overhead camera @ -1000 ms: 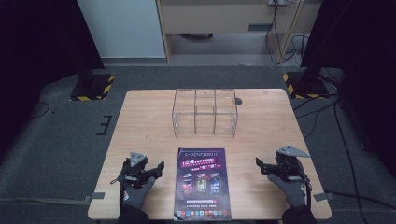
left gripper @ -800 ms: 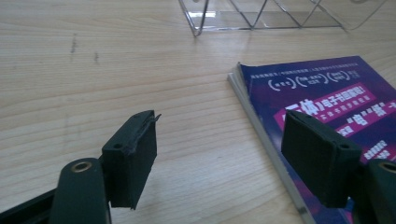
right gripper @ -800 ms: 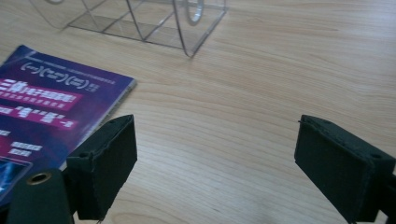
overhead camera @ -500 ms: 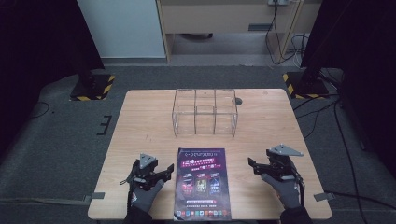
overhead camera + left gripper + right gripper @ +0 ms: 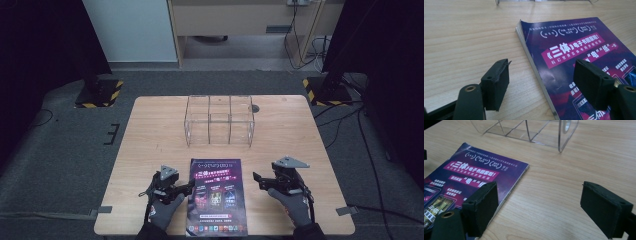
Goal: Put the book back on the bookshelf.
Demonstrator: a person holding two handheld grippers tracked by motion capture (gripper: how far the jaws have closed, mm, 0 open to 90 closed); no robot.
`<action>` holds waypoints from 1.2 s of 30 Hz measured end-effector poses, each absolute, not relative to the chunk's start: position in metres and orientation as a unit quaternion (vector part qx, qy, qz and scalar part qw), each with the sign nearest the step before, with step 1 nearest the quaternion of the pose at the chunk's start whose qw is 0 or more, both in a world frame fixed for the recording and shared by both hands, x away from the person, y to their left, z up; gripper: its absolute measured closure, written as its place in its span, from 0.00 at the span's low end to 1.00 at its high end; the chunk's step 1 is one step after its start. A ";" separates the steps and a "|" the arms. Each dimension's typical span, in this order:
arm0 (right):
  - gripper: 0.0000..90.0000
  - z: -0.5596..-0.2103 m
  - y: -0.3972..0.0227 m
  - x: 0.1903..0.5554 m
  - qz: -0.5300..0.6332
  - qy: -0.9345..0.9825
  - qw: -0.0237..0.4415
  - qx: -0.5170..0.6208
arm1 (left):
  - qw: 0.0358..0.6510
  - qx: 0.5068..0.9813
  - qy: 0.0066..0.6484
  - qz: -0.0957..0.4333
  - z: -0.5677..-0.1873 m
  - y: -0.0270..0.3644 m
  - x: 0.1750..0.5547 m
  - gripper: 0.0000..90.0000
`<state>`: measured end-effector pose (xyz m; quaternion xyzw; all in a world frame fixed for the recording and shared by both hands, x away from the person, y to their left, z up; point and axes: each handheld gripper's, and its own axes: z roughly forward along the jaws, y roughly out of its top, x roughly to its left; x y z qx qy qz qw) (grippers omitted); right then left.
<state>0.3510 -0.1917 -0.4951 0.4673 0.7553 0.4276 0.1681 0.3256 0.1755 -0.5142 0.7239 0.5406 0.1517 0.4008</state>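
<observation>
Flanking the magazine [image 5: 216,196] to lift its edges | left gripper [image 5: 189,186] at nine o'clock, agape | right gripper [image 5: 258,178] at three o'clock, agape, closing slightly | acrylic organizer [image 5: 219,120] waits at twelve.

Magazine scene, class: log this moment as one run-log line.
magazine: flat on table, untouched | left gripper: open, at its left edge | right gripper: open, beside its right edge | clear organiser: behind, empty

Between left gripper [image 5: 191,185] and right gripper [image 5: 256,176]: booklet [image 5: 216,196], glossy purple paper cover, stacked page edges pale. Beyond both: clear smooth plastic organizer [image 5: 220,120]. Under everything: table [image 5: 150,150], matt pale wood grain. Gripper pads [image 5: 484,207]: black, matt, rough foam-like.
</observation>
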 end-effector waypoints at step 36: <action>0.21 -0.528 -0.118 0.347 0.387 0.795 0.123 0.450 | 0.395 0.730 0.543 0.125 -0.529 0.157 0.331 0.32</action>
